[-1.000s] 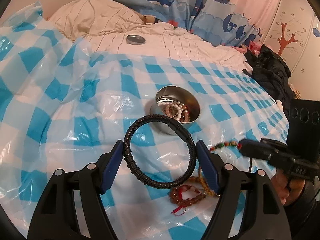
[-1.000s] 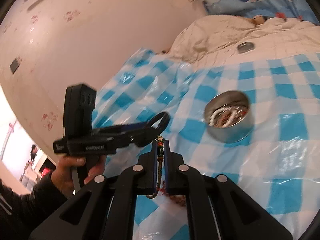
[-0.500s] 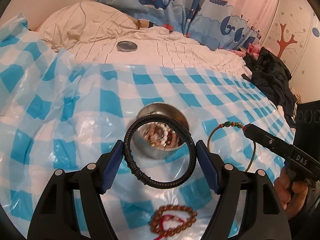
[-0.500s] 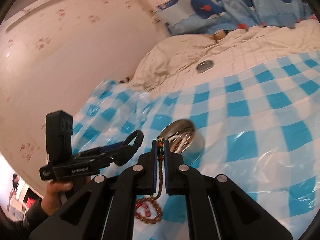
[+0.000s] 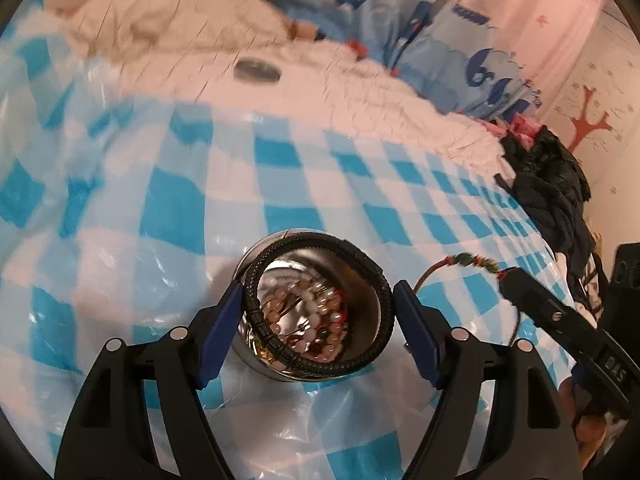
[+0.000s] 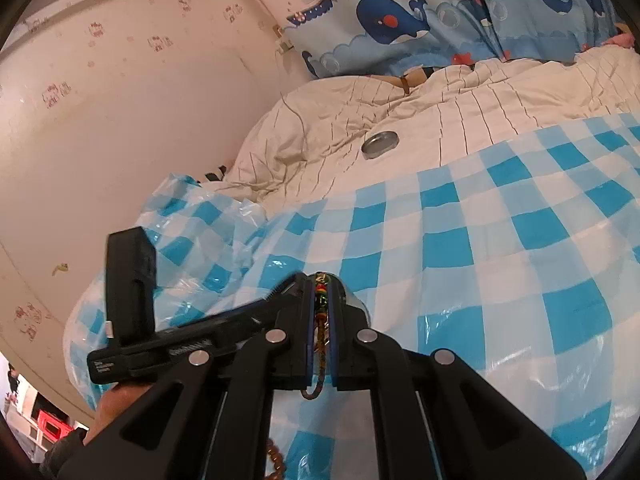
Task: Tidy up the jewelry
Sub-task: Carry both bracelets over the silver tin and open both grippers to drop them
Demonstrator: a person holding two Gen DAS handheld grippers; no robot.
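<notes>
A black braided bracelet (image 5: 256, 312) is pinched between the blue pads of my left gripper (image 5: 318, 300) and hangs right over the round metal tin (image 5: 260, 360). Several bead bracelets lie in the tin. My right gripper (image 6: 319, 312) is shut on a thin cord bracelet (image 6: 320, 300) with green and red beads. In the left wrist view that cord bracelet (image 5: 440, 266) loops out from the right gripper (image 5: 506, 276) just right of the tin. From the right wrist the tin is almost wholly hidden behind both tools.
A blue and white checked plastic sheet (image 5: 168, 200) covers the bed. The tin's lid (image 6: 380, 142) lies on the cream quilt behind it. A brown bead bracelet (image 6: 276, 456) lies near me. Dark clothes (image 5: 552, 184) are piled at the right, with whale curtains (image 6: 400, 20) at the back.
My left gripper carried the black bracelet forward from the loose bracelets to just above the tin. My right gripper followed with the cord bracelet and now sits close beside the left one.
</notes>
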